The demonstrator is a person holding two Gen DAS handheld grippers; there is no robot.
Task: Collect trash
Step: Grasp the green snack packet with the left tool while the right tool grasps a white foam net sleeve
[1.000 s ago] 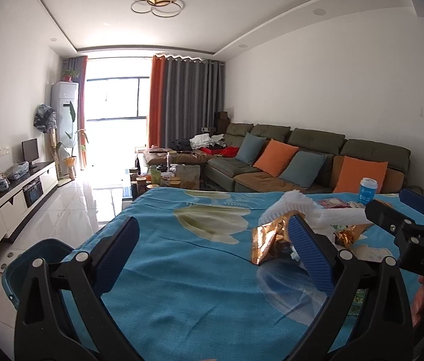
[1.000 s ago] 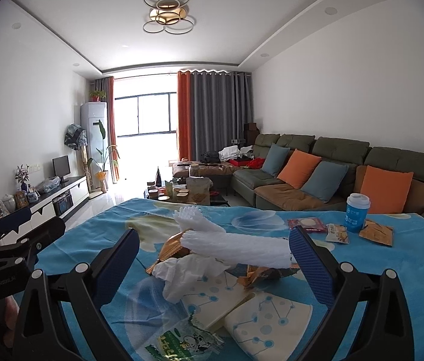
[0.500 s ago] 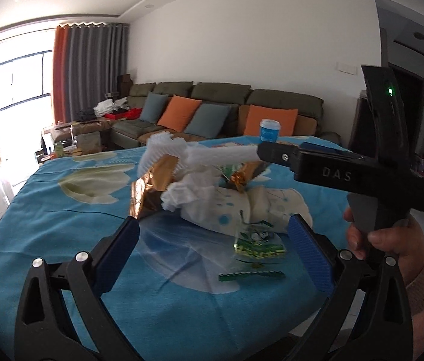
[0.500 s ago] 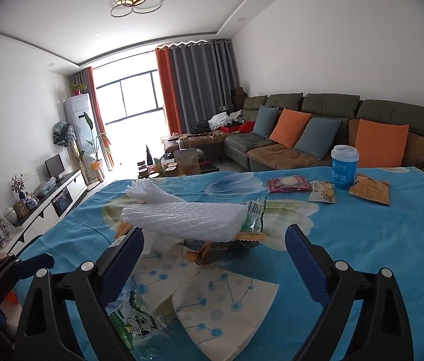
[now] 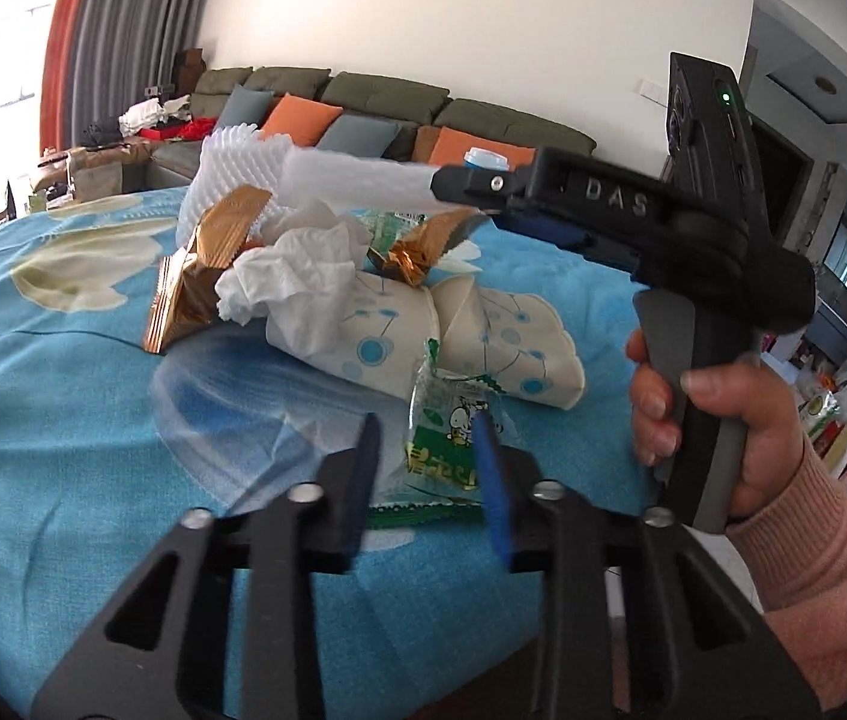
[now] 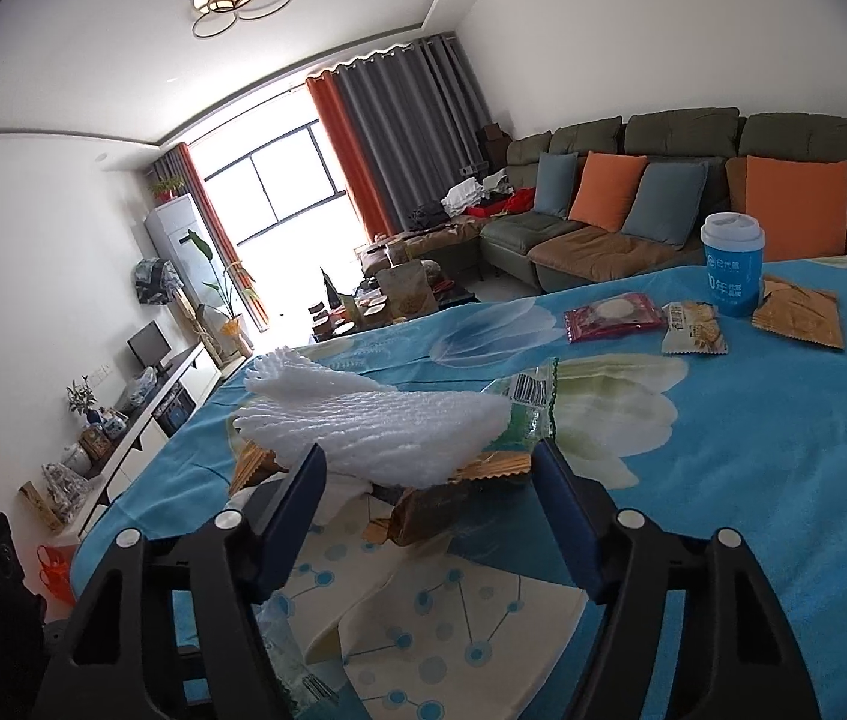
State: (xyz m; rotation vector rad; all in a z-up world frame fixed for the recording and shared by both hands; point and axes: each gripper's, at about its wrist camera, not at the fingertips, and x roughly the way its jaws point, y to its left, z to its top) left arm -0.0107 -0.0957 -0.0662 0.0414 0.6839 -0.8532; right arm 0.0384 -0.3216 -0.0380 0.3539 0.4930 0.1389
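Observation:
A pile of trash lies on the blue tablecloth (image 5: 51,432): white foam netting (image 5: 351,180), crumpled tissue (image 5: 297,282), gold wrappers (image 5: 195,282), dotted paper wraps (image 5: 483,336) and a green-and-white snack wrapper (image 5: 447,438). My left gripper (image 5: 429,450) has its jaws partly closed around the green snack wrapper at the pile's near edge. My right gripper (image 6: 429,492) is open, with the foam netting (image 6: 387,432) between its fingers; it also shows in the left wrist view (image 5: 549,192), held by a hand.
A blue cup (image 6: 732,270) and three sealed snack packets (image 6: 693,324) lie on the far side of the table. A green sofa with orange and blue cushions (image 6: 663,204) stands beyond. A TV cabinet (image 6: 141,420) lines the left wall.
My left gripper swung right, came down to the pile's near edge and narrowed its jaws around the green wrapper. My right gripper moved in closer over the foam netting.

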